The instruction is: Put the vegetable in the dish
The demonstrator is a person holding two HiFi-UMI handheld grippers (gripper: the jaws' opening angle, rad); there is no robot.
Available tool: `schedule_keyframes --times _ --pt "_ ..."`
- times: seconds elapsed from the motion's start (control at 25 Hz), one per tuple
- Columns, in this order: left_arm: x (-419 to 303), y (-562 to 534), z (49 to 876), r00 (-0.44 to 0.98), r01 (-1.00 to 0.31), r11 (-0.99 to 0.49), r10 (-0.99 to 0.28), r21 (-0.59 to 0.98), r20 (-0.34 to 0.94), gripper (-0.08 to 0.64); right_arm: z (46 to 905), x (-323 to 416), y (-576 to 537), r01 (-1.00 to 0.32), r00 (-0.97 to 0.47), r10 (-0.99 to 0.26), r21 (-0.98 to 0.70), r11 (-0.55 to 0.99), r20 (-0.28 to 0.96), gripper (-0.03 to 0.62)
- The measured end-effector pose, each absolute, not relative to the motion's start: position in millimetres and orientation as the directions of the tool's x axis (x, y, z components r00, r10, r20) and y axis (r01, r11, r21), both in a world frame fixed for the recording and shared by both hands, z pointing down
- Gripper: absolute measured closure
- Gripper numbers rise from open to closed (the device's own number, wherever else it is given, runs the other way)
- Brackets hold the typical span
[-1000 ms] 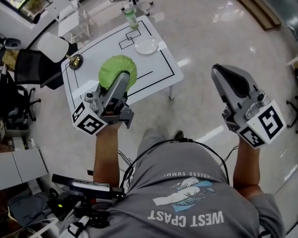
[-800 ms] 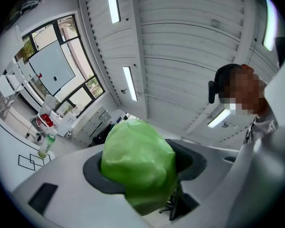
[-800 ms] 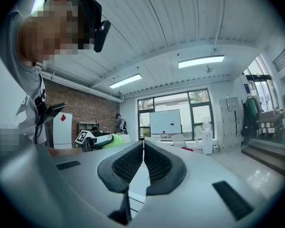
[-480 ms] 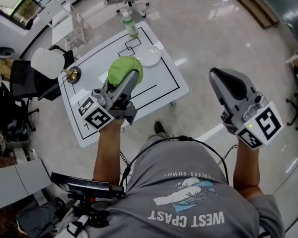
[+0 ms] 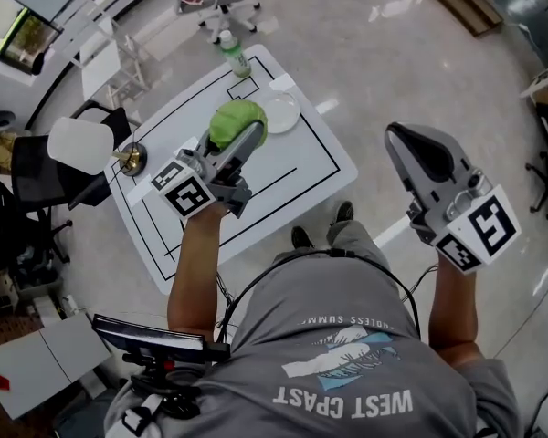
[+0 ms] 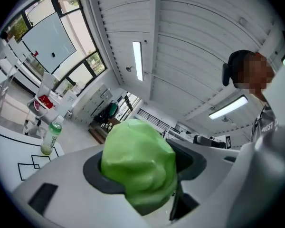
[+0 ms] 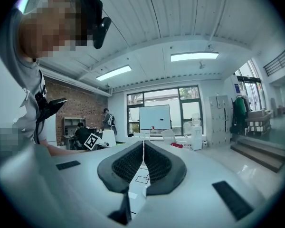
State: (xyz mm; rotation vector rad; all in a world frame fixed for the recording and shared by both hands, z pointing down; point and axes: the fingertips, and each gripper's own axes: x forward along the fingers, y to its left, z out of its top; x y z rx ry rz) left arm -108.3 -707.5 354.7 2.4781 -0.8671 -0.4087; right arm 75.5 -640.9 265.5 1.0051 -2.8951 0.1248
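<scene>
A round green vegetable (image 5: 237, 121), like a cabbage, is clamped in my left gripper (image 5: 240, 138), held up over the white table (image 5: 301, 167). In the left gripper view the vegetable (image 6: 137, 167) fills the space between the dark pads. The dish (image 5: 279, 112), a white plate, lies on the table just right of the vegetable, at the far edge. My right gripper (image 5: 418, 152) hovers over the floor to the right of the table; its pads (image 7: 143, 167) meet with nothing between them.
A green-labelled bottle (image 5: 231, 54) stands at the table's far corner; it also shows in the left gripper view as the bottle (image 6: 50, 136). A small brass object (image 5: 131, 158) sits at the left edge. Black lines mark the tabletop. Chairs (image 5: 46, 181) and desks crowd the left; shiny floor lies right.
The table has slid nearer under me. My left gripper with the vegetable has moved forward and right, closer to the plate. The right gripper has barely moved.
</scene>
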Motion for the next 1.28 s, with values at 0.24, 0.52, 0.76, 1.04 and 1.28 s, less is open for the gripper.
schedule_keyframes --times 0.24,0.52,0.76,1.04,1.28 --pt "-97 -737 386 0.790 -0.502 -0.680 -0.612 0.534 -0.038 0.290 272 79 -663 -0.634 -0.772 -0.624 -0.060 0.771 0.120 0.584" --pt "-89 -785 447 0.803 -0.519 -0.629 -0.591 0.579 0.077 0.290 293 83 -703 -0.637 -0.767 -0.619 -0.085 0.766 0.166 0.584" --pt "-77 -821 507 0.811 -0.541 -0.574 -0.549 0.615 0.201 0.290 313 95 -739 -0.649 -0.755 -0.621 -0.100 0.754 0.211 0.584" --pt "-69 -846 587 0.812 -0.564 -0.492 -0.476 0.663 0.338 0.290 341 98 -772 -0.637 -0.759 -0.592 -0.117 0.762 0.272 0.584" --pt "-60 -858 632 0.824 -0.558 -0.442 -0.398 0.703 0.403 0.290 357 97 -792 -0.621 -0.766 -0.566 -0.119 0.775 0.304 0.584"
